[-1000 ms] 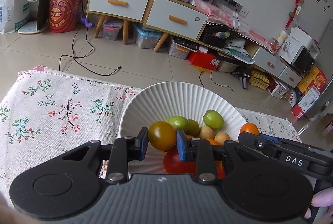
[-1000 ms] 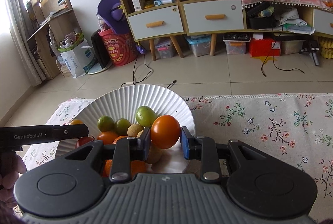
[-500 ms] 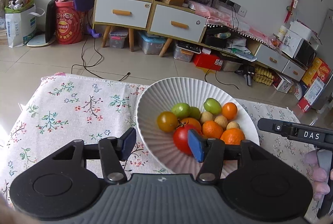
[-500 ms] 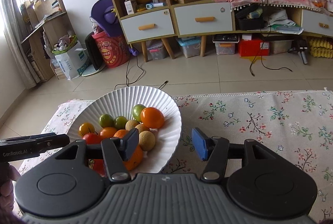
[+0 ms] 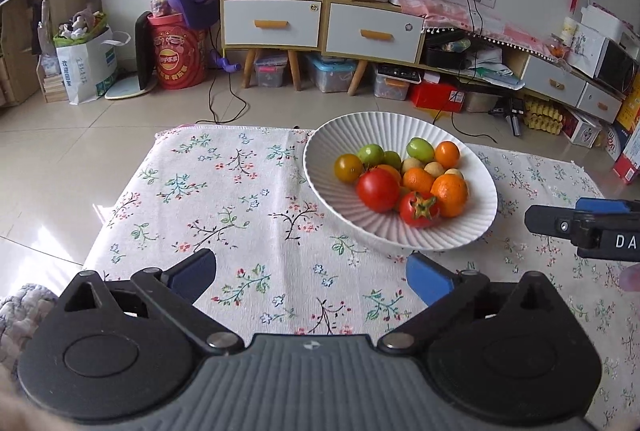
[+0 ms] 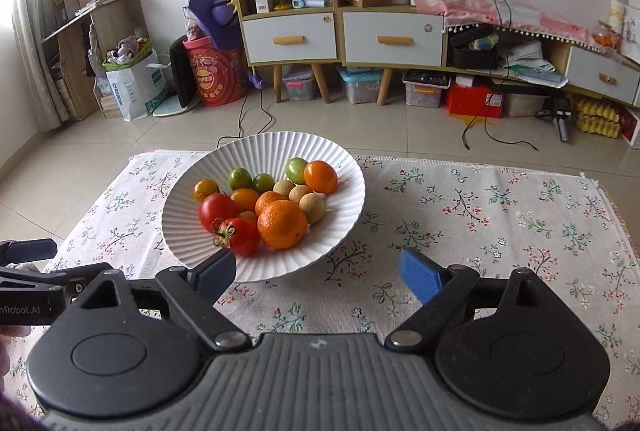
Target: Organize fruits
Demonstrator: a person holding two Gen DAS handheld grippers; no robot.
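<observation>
A white ribbed bowl (image 5: 472, 227) stands on the floral tablecloth (image 5: 224, 191) and holds several fruits: red tomatoes (image 5: 377, 189), oranges (image 5: 449, 189), green limes (image 5: 420, 149) and small tan fruits. It also shows in the right wrist view (image 6: 348, 191), with an orange (image 6: 282, 224) in front. My left gripper (image 5: 310, 277) is open and empty, drawn back in front of and to the left of the bowl. My right gripper (image 6: 316, 273) is open and empty, just in front of the bowl's near rim.
The cloth-covered table ends at a fringed far edge (image 6: 480, 163); tiled floor lies beyond. A wooden cabinet with drawers (image 5: 320, 19), storage boxes, cables and a red drum (image 5: 176, 59) stand along the far wall. The right gripper's side (image 5: 584, 231) shows at the left view's right edge.
Both grippers let go of their fruits into the bowl, opened wide and pulled back and up from it. The bowl now looks smaller and farther in both views.
</observation>
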